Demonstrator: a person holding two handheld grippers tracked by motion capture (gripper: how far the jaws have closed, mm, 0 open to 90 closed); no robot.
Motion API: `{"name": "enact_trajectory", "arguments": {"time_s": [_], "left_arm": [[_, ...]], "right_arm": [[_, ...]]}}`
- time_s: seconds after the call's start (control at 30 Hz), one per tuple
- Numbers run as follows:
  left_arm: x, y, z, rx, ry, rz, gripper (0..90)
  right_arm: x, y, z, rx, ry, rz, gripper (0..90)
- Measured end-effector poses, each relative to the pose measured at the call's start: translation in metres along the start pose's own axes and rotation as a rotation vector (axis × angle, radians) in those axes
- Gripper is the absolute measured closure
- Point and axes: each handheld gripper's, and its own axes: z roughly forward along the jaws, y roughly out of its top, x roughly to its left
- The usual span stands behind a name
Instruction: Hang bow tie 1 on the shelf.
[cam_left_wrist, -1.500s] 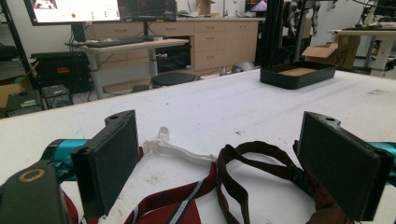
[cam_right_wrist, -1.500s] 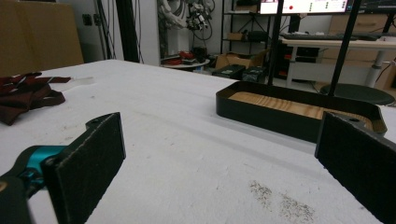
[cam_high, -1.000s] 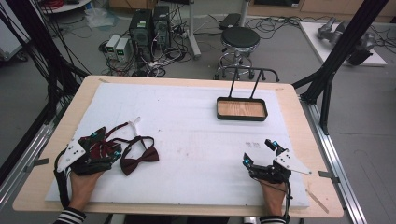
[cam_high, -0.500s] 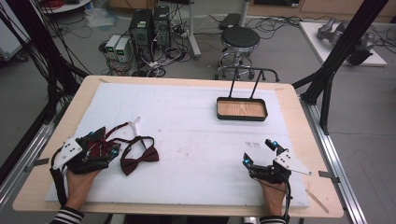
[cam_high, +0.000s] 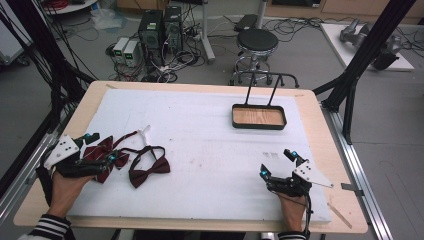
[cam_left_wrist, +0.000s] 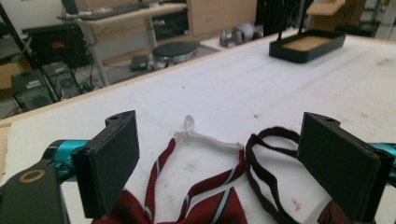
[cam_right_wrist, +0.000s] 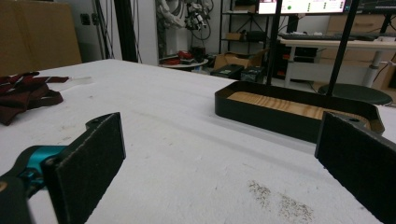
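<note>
Leftward went the left hand-held gripper (cam_high: 102, 148) (striped bow tie (cam_high: 102, 155) lies crosswise).

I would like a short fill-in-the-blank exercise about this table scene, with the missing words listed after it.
1. The left gripper hovers over the ____ bow tie, jaws wide apart.
2. The plain dark red bow tie lies on the ____ mat.
3. The black tray has a ____ bottom.
4. The right gripper holds ____ between its open jaws.

Missing words: striped; white; wooden; nothing
</note>
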Motion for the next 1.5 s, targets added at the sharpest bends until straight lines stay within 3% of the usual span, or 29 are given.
{"name": "enact_trajectory", "arguments": {"time_s": [0.2,0.43,0.5,0.67,0.93,1.07,1.23,1.5], "left_arm": [[0.017,0.010,-0.001,0.127,-0.031,0.035,14.7],[0.038,0.016,0.001,0.281,-0.028,0.045,16.4],[0.045,0.018,0.003,0.344,-0.023,0.084,17.2],[0.055,0.018,0.009,0.431,-0.030,0.080,17.6],[0.061,0.014,0.022,0.520,-0.081,0.087,19.4],[0.065,0.010,0.027,0.562,-0.110,0.063,19.3],[0.070,0.004,0.036,0.659,-0.125,0.078,20.2],[0.072,-0.002,0.043,0.703,-0.139,0.068,23.1]], "right_arm": [[0.000,0.000,0.000,0.000,-0.001,-0.005,0.8],[0.000,0.000,0.000,0.000,-0.004,-0.006,0.9],[0.000,0.000,0.000,0.000,-0.004,-0.006,0.8],[0.000,0.000,0.000,0.002,-0.004,-0.002,0.8],[0.000,0.000,0.000,0.001,-0.005,-0.005,0.9],[0.000,0.000,0.000,0.001,-0.006,-0.004,0.8],[0.000,0.000,0.000,0.002,-0.006,-0.004,0.9],[0.000,0.000,0.000,0.002,-0.007,-0.005,0.8]]}}
